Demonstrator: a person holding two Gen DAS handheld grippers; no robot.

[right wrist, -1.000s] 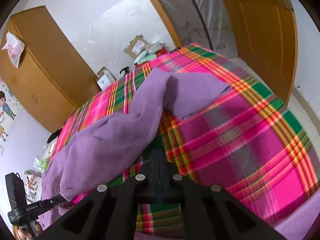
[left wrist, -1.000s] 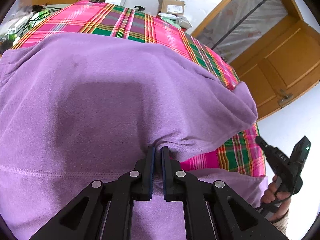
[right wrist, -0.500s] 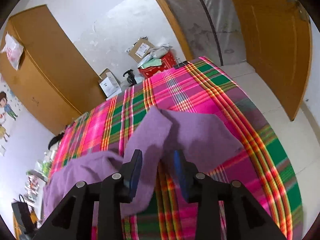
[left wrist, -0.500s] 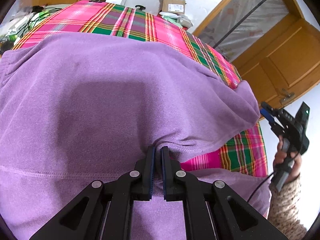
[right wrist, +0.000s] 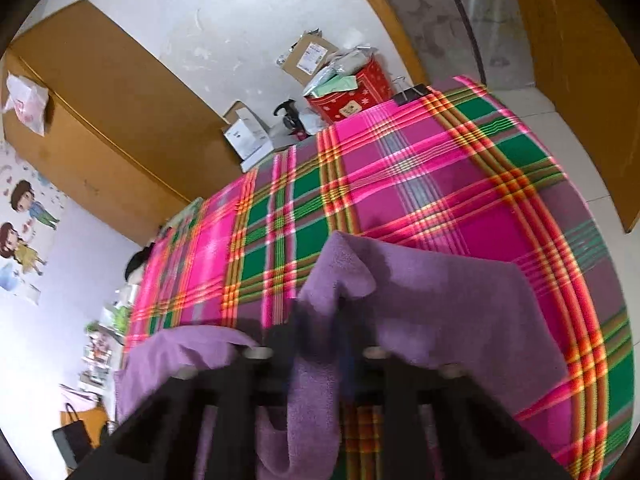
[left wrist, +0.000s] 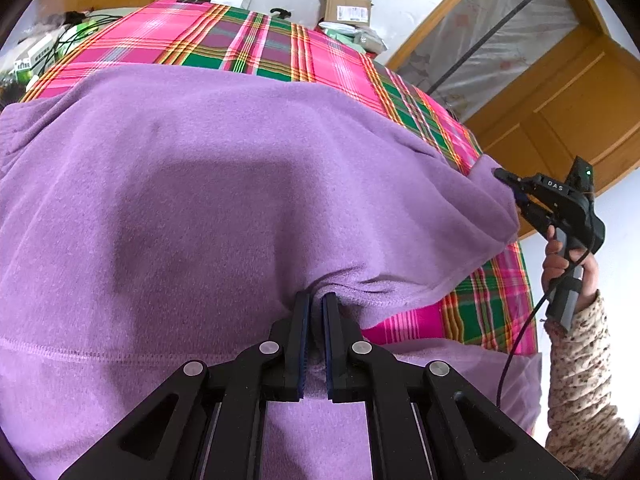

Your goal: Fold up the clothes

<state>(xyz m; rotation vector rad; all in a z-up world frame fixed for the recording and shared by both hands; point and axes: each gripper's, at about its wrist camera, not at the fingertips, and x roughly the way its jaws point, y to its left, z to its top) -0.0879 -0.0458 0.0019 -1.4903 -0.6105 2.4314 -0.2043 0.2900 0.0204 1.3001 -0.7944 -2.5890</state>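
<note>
The right gripper (right wrist: pixel 320 344) had swung across from open air and was closing on the purple fleece garment's (left wrist: pixel 240 184) far corner; the left gripper (left wrist: pixel 314 340) stayed clamped on its hem over the plaid bed (right wrist: pixel 420 184), readying a fold.

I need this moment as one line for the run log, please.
left gripper: shut on purple garment | right gripper: closing on garment fold | surface: plaid cloth
</note>
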